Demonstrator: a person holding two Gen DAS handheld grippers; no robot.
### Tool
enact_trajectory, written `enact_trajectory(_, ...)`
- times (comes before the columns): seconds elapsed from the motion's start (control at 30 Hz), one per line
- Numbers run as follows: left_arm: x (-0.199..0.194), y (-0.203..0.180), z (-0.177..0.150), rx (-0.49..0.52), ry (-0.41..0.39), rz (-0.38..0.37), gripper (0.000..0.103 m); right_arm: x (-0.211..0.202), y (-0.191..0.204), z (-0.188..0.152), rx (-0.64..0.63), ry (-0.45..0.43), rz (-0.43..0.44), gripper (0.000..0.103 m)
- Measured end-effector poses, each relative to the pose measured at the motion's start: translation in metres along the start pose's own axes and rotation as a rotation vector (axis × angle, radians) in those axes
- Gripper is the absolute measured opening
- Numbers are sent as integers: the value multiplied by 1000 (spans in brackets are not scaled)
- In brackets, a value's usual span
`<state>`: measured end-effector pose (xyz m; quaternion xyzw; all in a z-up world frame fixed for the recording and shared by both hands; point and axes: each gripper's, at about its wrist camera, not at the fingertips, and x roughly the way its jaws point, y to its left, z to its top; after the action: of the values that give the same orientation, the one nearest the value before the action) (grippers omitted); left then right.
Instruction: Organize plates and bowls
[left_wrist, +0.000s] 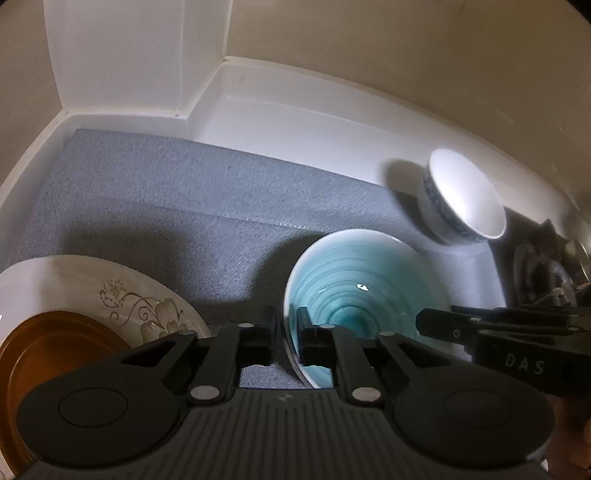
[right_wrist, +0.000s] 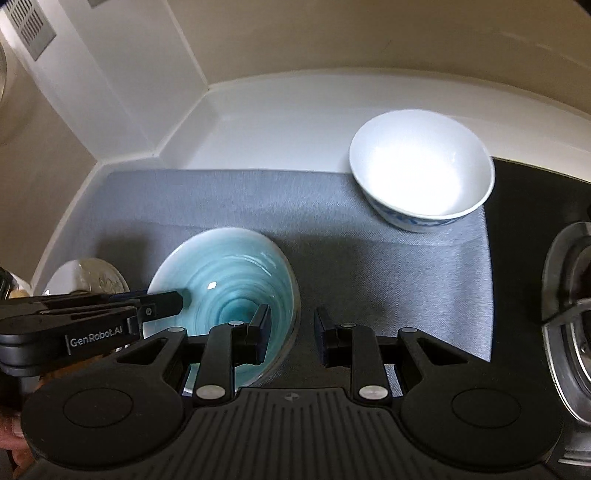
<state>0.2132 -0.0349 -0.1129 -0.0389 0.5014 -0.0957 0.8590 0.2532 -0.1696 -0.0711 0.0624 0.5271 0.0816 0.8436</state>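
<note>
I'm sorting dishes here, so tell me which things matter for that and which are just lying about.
For the job: teal bowl, gripped at its rim by the left gripper; white bowl; floral plate; brown plate.

Lying about: grey mat; stove burner.

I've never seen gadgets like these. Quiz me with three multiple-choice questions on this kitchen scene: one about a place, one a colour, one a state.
1. The white bowl stands:
A. on a shelf
B. at the grey mat's far right corner
C. in a sink

2. The dish lying on the floral plate is:
A. brown
B. green
C. red

3. The left gripper is:
A. wide open
B. holding a spoon
C. shut on the teal bowl's rim

Answers:
1 B, its base sits at the mat's corner by the wall.
2 A, an amber-brown round dish covers the plate's near part.
3 C, the rim runs between its nearly closed fingers.
</note>
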Motion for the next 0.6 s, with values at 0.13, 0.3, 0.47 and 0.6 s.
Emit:
enact_trajectory(0.13, 0, -3, -1, 20, -6, 11, 8, 6, -4, 0, 17, 19, 3, 25)
enact_trajectory(0.3, 0, -2, -2, 46, -6, 1, 9, 6, -3, -1, 35, 5, 5, 16)
enact_trajectory(0.47, -1, 0, -2, 77, -1, -21, 10, 5, 0, -5, 68, -9, -26, 16)
enact_trajectory(0.6, -1, 5, -4, 96, -13, -54, 11, 8, 10, -7, 66, -1, -52, 15)
